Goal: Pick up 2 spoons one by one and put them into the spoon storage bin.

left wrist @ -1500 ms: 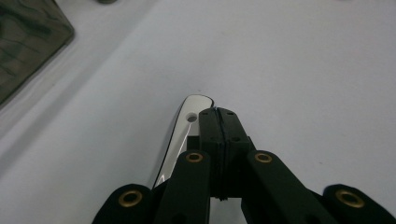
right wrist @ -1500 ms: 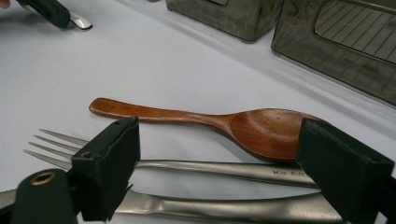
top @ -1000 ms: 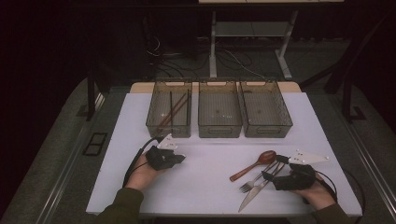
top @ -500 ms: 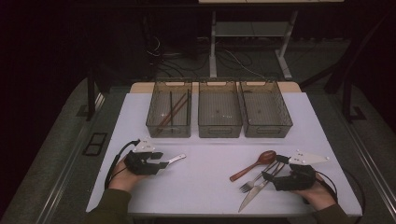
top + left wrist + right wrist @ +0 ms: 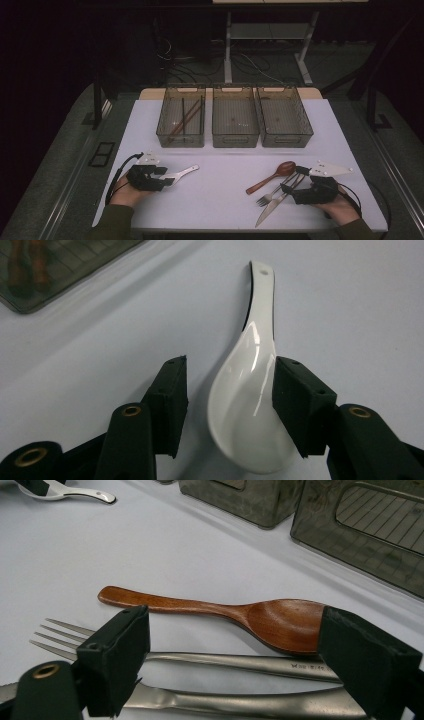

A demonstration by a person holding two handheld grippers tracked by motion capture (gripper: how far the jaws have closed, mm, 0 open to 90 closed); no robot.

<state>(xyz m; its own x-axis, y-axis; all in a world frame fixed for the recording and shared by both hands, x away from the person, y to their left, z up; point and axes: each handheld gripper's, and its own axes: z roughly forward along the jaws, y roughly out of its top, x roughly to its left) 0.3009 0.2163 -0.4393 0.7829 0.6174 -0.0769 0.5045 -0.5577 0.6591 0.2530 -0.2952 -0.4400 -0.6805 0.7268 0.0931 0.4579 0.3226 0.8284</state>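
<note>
A white ceramic spoon point(image 5: 184, 172) lies flat on the white table point(image 5: 220, 165) at the near left. My left gripper point(image 5: 167, 178) is around its bowl point(image 5: 250, 385); the jaws have just been opening and stand open, one pad at the bowl's edge, the other clear of it. At the near right lie a wooden spoon point(image 5: 272, 176), a fork point(image 5: 272, 194) and a knife point(image 5: 267, 212). My right gripper point(image 5: 291, 186) rests low with its jaws wide apart over the fork handle point(image 5: 225, 661) and knife handle point(image 5: 240, 702), the wooden spoon point(image 5: 280, 620) just beyond.
Three clear bins stand in a row at the back of the table: the left bin point(image 5: 181, 142) holds brown chopsticks point(image 5: 184, 120), and the middle bin point(image 5: 235, 143) and right bin point(image 5: 287, 143) sit beside it. Dark floor, cables and a desk frame lie beyond.
My left hand has drawn back to the left and nearer the table's front edge. Its jaws have opened, and the white spoon's handle now shows past them. The right hand has not moved.
</note>
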